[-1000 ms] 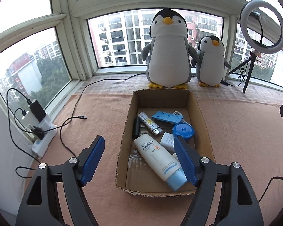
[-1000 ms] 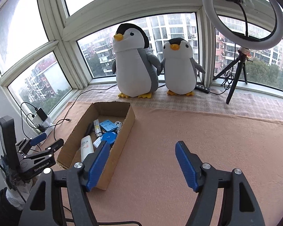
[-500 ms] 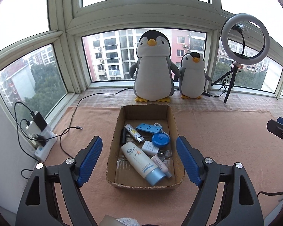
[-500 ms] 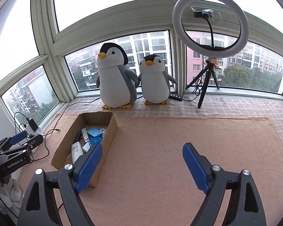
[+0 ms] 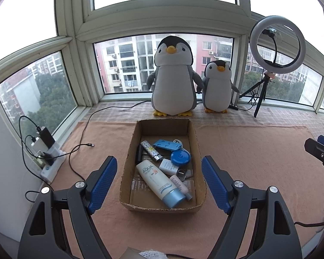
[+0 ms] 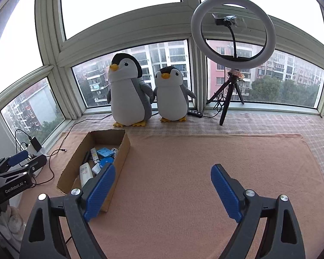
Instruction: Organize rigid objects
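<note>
Nearest, the left gripper (image 5: 158,183) and right gripper (image 6: 163,191) both hang with fingers released; both have just been opening, nothing between them. The cardboard box (image 5: 127,166) sits toward the left edge of the pink mat (image 6: 194,172), holding a sunscreen tube (image 5: 156,180) and small items. Beyond stand two plush penguins (image 5: 172,82) and a ring light (image 6: 233,32).

Daylit bay window (image 5: 164,64), pink carpet (image 6: 205,172)
</note>
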The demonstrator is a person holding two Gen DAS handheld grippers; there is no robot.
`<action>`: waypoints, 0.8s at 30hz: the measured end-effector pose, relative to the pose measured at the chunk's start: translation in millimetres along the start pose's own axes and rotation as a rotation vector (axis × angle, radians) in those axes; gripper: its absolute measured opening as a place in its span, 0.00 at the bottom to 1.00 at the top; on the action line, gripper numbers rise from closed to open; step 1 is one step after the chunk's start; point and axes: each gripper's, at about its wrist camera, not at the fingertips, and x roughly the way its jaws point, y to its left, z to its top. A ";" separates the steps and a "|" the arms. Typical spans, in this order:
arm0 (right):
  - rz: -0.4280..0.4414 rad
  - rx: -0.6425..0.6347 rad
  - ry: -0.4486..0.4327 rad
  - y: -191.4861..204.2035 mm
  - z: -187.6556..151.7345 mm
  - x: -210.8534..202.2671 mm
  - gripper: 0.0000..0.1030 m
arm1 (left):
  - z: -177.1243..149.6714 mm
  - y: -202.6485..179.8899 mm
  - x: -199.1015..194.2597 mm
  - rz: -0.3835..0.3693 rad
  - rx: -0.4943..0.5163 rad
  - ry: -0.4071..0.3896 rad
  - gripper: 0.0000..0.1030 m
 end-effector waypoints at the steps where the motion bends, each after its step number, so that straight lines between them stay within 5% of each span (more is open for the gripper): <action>1: 0.000 0.001 0.000 0.1 -0.1 -0.1 0.85 | -0.1 -0.2 0.1 0.001 0.000 0.000 0.79; 24: 0.001 -0.005 0.018 0.7 -1.1 6.9 0.85 | -0.9 3.5 4.4 0.017 -0.015 0.016 0.78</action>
